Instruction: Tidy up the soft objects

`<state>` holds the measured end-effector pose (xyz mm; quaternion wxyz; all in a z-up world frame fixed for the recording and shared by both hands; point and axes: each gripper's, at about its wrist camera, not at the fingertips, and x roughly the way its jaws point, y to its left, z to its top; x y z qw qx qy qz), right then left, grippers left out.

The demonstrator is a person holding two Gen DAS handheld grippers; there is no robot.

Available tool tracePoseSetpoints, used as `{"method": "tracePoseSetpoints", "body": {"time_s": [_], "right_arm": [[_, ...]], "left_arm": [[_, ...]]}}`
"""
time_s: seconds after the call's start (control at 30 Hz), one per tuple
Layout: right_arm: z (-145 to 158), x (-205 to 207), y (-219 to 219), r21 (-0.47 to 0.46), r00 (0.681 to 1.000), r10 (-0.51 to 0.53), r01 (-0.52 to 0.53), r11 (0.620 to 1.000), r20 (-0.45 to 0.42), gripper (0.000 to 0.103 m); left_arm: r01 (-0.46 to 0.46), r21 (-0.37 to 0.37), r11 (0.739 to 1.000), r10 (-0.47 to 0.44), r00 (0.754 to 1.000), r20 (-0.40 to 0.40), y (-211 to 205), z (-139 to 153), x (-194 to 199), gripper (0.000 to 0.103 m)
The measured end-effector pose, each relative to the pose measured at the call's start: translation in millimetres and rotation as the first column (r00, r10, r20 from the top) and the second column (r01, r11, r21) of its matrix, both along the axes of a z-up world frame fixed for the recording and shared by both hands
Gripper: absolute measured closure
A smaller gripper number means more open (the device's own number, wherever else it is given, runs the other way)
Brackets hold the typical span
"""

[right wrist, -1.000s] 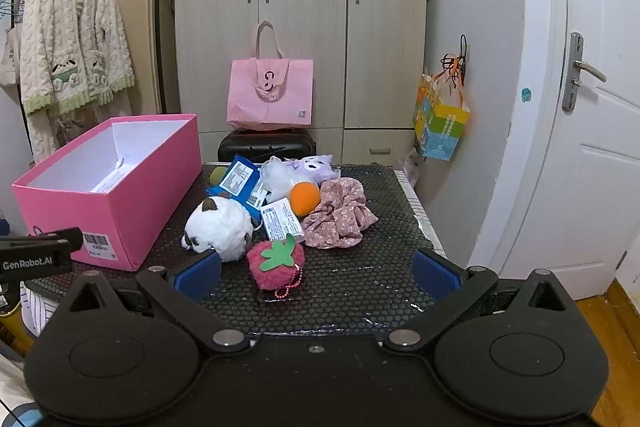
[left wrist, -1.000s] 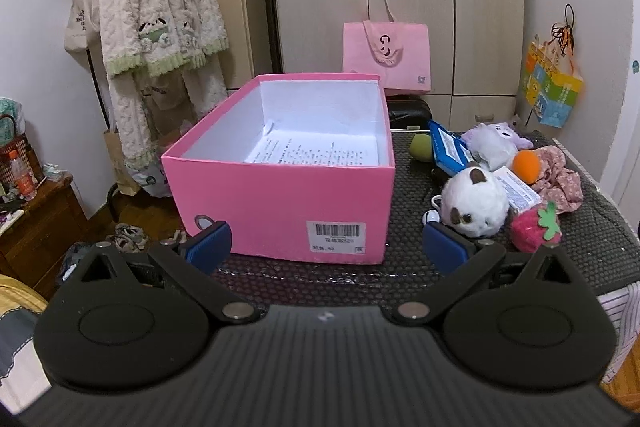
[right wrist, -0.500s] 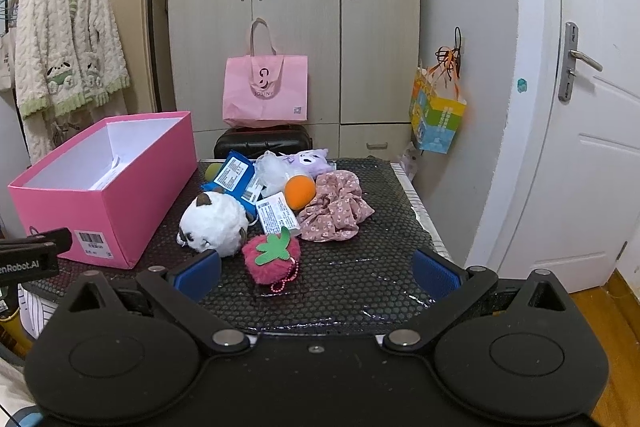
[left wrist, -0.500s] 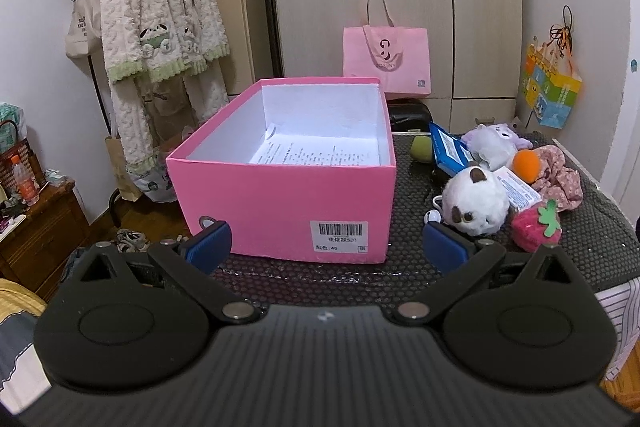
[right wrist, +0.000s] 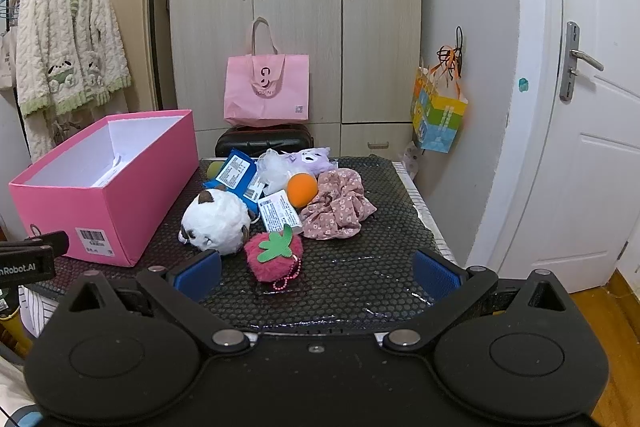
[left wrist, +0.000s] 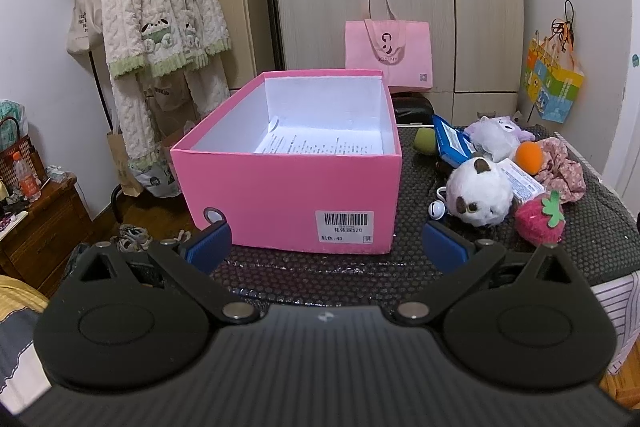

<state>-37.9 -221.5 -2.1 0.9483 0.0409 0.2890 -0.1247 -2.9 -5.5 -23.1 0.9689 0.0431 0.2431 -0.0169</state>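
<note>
An open pink box (left wrist: 288, 195) (right wrist: 108, 199) stands on the black mat, with a printed sheet inside. To its right lies a pile of soft things: a white plush ball (right wrist: 216, 223) (left wrist: 478, 193), a red strawberry plush (right wrist: 274, 255) (left wrist: 540, 219), an orange ball (right wrist: 302, 189), a pink floral scrunchie (right wrist: 338, 205), a purple plush (right wrist: 310, 161), a green ball (left wrist: 425, 141) and blue packets (right wrist: 236, 175). My left gripper (left wrist: 326, 247) is open and empty in front of the box. My right gripper (right wrist: 316, 269) is open and empty just before the strawberry.
The black honeycomb mat (right wrist: 360, 287) covers a small table with edges near the right and front. A pink tote bag (right wrist: 266, 87) sits on a black case behind. A wardrobe, a hanging robe (left wrist: 160, 27) and a white door (right wrist: 580, 147) surround the table.
Both grippers have risen and drawn slightly closer to the table. The box and the pile have not moved. Both stay open.
</note>
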Motion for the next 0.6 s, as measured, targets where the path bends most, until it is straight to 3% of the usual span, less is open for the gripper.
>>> {"method": "tracePoseSetpoints", "body": {"time_s": [0.23, 0.4, 0.6], "right_arm": [[0.5, -0.1, -2.5, -0.01, 1.0, 0.009, -0.009, 1.0, 0.002, 0.0], [1.9, 0.6, -11.4, -0.035, 0.999, 0.003, -0.001, 0.999, 0.052, 0.0], [1.1, 6.2, -25.5, -0.063, 0.993, 0.028, -0.02, 0.998, 0.118, 0.0]], "left_arm": [[0.002, -0.003, 1.0, -0.002, 1.0, -0.002, 0.4, -0.3, -0.8, 0.0], [0.024, -0.009, 1.0, -0.024, 1.0, 0.012, -2.9, 4.1, -0.9, 0.0], [0.094, -0.083, 0.992, -0.089, 0.995, 0.054, -5.5, 21.7, 0.9, 0.0]]}}
